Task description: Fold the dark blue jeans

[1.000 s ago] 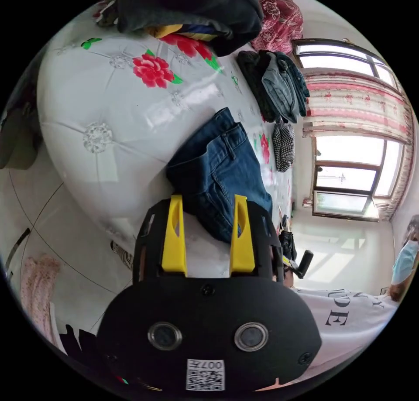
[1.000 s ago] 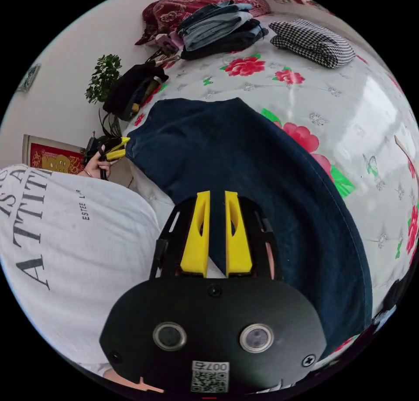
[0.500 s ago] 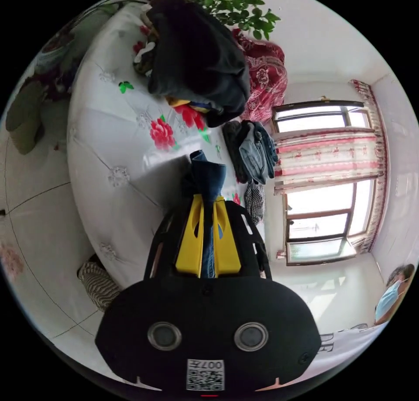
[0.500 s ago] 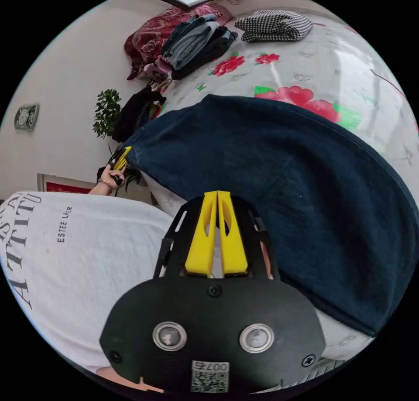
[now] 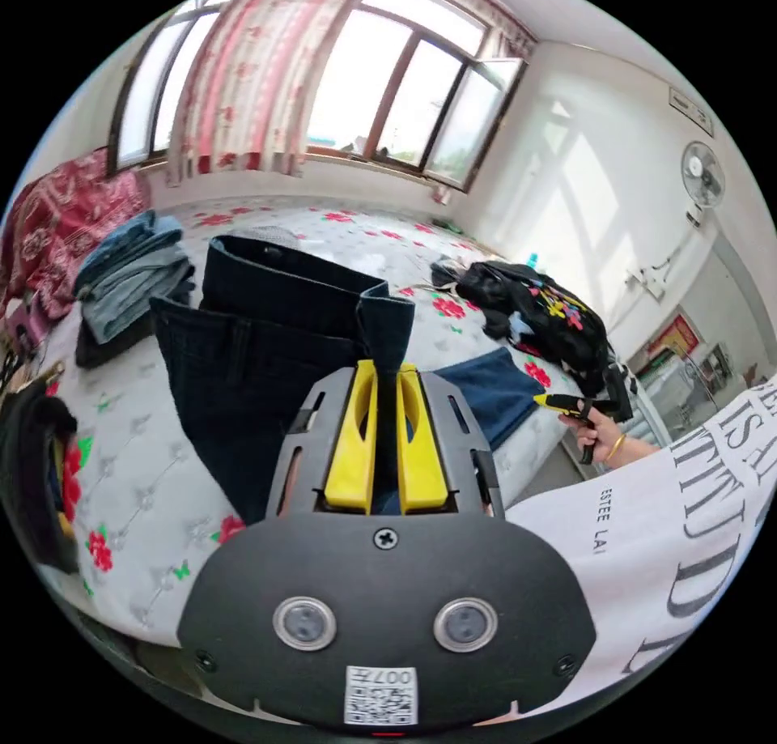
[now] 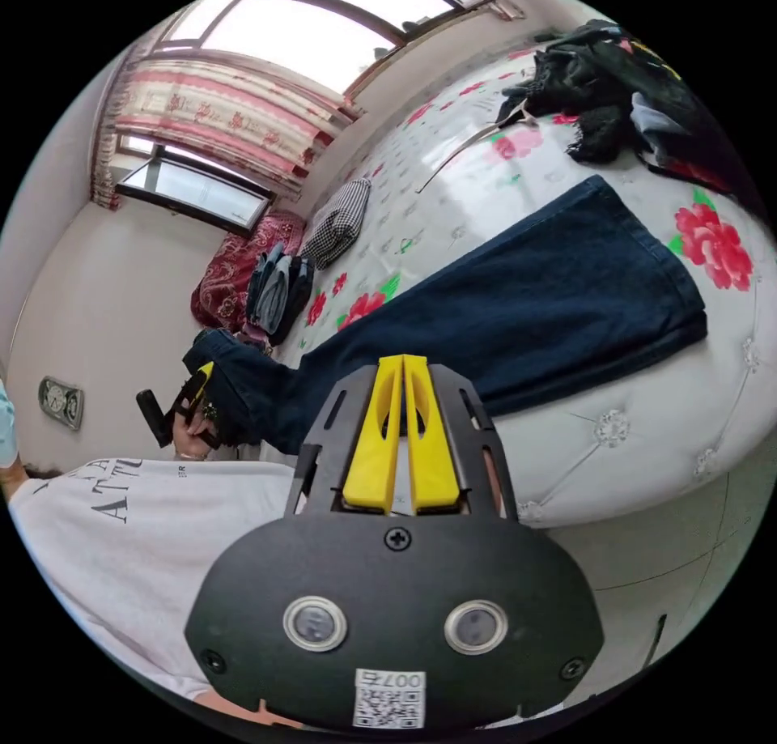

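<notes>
Left gripper view: left gripper (image 5: 386,369) clamped dark blue jeans (image 5: 267,355) waistband above bed (image 5: 129,485); right gripper (image 6: 402,365) jaws closed, empty.

Daylight floods both views from the windows (image 5: 388,96), whose panes are blown out to near white. In the left gripper view sun patches fall on the wall (image 5: 583,185) at right. The bed cover (image 6: 502,177) shows glossy glare streaks in the right gripper view. The jeans (image 6: 550,291) read very dark with little fabric detail. Shadows are soft. Both pictures are sharp at the centre, strongly bent by the fisheye toward the rim, and ringed in black.
</notes>
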{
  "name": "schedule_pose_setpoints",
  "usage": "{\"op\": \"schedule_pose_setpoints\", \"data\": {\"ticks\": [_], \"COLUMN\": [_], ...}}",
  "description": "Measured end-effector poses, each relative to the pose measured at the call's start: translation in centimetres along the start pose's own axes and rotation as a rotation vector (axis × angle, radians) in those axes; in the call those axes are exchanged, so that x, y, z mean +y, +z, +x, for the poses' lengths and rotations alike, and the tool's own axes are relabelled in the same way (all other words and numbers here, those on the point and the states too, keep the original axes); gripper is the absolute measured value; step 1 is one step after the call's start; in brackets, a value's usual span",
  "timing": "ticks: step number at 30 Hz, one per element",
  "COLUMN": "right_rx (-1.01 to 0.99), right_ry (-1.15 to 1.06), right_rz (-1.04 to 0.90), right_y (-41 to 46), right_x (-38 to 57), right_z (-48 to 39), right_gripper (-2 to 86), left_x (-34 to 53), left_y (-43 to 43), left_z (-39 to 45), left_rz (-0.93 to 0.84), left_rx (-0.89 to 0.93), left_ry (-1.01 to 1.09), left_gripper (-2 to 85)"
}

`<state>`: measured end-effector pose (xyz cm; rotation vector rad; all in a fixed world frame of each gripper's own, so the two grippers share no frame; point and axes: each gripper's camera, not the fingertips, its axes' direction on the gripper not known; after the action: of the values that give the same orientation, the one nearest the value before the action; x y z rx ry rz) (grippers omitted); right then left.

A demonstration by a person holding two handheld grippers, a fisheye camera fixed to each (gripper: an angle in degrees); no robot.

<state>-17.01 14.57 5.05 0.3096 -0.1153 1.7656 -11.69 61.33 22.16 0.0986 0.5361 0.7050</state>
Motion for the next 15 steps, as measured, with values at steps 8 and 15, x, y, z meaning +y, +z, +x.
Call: {"op": "schedule_pose_setpoints", "data": {"ticks": [8, 15], "right_rx": [0.142, 0.205], "right_ry": [0.249, 0.459], "right_rz": [0.186, 0.277], "right_y": [-8.2, -10.4], "right_x": [1.4, -1.2], "right_z": [9.2, 16.3], "right_gripper": [4.5, 9.4], "left_x": [1.5, 4.3], "left_y": [20.3, 18.4], "left_z": [15.6, 11.6], "left_rz": [-0.383, -0.403], "left_rx": [0.270, 0.087], "left_ry": [0.265, 0.160], "left_gripper": [7.0, 7.8]}}
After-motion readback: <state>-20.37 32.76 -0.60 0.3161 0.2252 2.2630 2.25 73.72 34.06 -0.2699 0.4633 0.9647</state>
